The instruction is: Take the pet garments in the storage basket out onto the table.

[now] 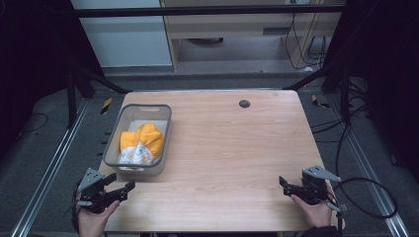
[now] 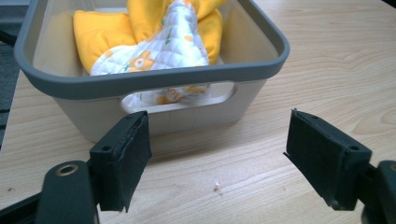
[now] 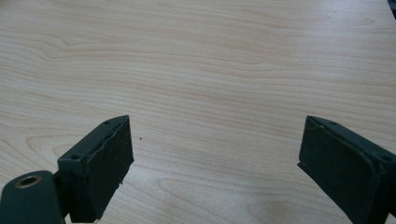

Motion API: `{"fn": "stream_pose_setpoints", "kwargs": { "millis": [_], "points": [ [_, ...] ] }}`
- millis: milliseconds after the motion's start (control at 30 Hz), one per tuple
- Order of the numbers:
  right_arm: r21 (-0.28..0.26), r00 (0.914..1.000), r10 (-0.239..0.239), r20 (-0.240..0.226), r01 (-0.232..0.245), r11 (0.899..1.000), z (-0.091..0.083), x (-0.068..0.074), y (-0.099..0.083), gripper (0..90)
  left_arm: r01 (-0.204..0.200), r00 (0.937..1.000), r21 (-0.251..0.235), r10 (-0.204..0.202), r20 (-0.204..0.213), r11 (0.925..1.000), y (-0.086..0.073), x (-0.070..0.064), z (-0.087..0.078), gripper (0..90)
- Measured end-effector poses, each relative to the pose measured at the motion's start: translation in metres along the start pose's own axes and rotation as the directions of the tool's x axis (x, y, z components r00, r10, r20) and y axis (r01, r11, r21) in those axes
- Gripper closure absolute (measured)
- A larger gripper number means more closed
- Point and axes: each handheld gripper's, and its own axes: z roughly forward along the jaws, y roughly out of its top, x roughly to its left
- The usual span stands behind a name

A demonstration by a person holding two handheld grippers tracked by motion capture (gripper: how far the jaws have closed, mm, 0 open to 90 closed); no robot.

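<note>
Gaping empty, both tongs (image 1: 118,186) (image 1: 283,183)

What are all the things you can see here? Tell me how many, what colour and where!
Bin: one, grey, left side of the table, near the front edge.
Cloth: one bundle, yellow with a white flowered part, inside the bin.
Table: one, light wood, middle of the high view.
Hole cap: one, dark, far side of the table.
Cables: several, black, on the floor right of the table.
Left gripper: one, black, front left corner, fingers open, pointing at the bin.
Right gripper: one, black, front right, fingers open over bare table.
Hands: two, each holding a gripper at the front edge.
</note>
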Motion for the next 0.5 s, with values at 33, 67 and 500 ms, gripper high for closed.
{"fn": "stream_pose_setpoints", "kwargs": {
  "millis": [33,67,500],
  "points": [
    [0.0,1.0,-0.003,-0.001,0.003,1.0,0.0,0.0,0.0,9.8,0.0,1.0,-0.001,0.0,0.006,1.0,0.001,-0.001,-0.001,21.5],
    [0.001,1.0,0.001,-0.002,-0.001,1.0,0.0,0.001,0.0,9.8,-0.001,1.0,-0.001,0.001,0.009,1.0,0.002,-0.001,-0.002,21.5],
    [0.001,0.9999,-0.016,0.001,0.016,1.0,0.001,0.002,0.0,9.7,-0.031,0.9991,-0.018,0.031,0.028,0.9994,0.018,-0.004,-0.012,21.5]
  ]
}}
